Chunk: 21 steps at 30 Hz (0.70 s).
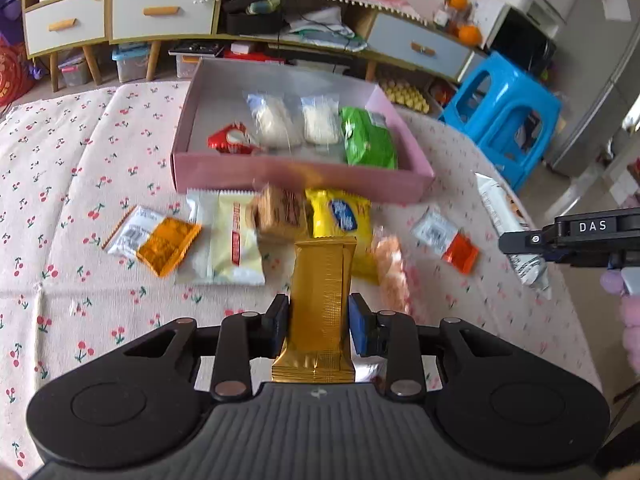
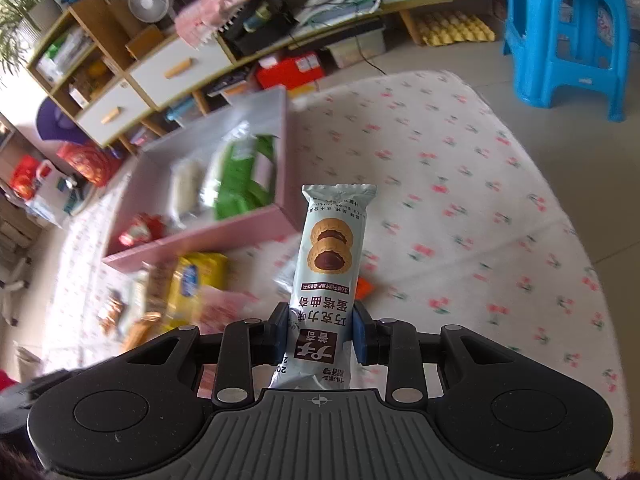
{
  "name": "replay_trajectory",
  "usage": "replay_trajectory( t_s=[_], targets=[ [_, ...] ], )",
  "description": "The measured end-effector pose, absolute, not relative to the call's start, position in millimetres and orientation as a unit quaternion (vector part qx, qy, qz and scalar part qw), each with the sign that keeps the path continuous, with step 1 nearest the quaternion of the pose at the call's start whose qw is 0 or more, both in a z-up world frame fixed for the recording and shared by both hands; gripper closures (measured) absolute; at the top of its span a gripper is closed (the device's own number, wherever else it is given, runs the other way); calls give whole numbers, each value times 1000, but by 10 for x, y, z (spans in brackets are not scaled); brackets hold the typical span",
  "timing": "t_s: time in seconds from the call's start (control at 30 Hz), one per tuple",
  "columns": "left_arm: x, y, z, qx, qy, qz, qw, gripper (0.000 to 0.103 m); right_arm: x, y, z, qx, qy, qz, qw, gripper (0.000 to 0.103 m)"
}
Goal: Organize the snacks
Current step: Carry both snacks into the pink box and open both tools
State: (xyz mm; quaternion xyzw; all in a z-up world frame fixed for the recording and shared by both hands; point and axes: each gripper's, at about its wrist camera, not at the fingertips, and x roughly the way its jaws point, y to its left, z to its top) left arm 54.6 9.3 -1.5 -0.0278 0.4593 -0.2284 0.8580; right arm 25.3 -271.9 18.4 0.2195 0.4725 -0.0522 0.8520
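- Cherry-printed pink quilted cloth (image 1: pixel 100 152) covered the work surface; a long low cabinet with white drawers (image 1: pixel 160 16) and a blue plastic stool (image 1: pixel 504 120) stood beyond its far edge.
- Shallow pink cardboard box (image 1: pixel 296 178) sat at the far middle of the cloth, holding a red packet (image 1: pixel 232 140), two clear packets of white pieces (image 1: pixel 296 122) and a green packet (image 1: pixel 368 140).
- Loose snacks lay just in front of the box's near wall, among them a yellow packet with a blue oval label (image 1: pixel 340 214), a cream packet (image 1: pixel 234 240) and an orange sachet (image 1: pixel 168 246).
- Left gripper (image 1: pixel 319 320) was closed narrowly on a gold foil snack bar (image 1: pixel 322 296), held lengthwise between the pads above the loose snacks.
- Right gripper (image 2: pixel 320 330) was clamped on a pale blue-green biscuit packet printed with chocolate tarts (image 2: pixel 330 256), held to the right of the box's near corner and above the cloth.
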Motion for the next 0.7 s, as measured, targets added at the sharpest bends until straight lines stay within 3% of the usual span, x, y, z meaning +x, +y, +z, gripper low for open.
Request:
replay_trajectory(
  t_s=[0.33, 0.7],
  targets=[
    [785, 198, 190, -99, 430, -193, 876, 74, 651, -2289, 282, 299, 458, 11, 837, 73],
    [1514, 110, 208, -74, 402, -161, 898, 74, 1481, -2176, 129, 324, 438, 43, 838, 73]
  ],
)
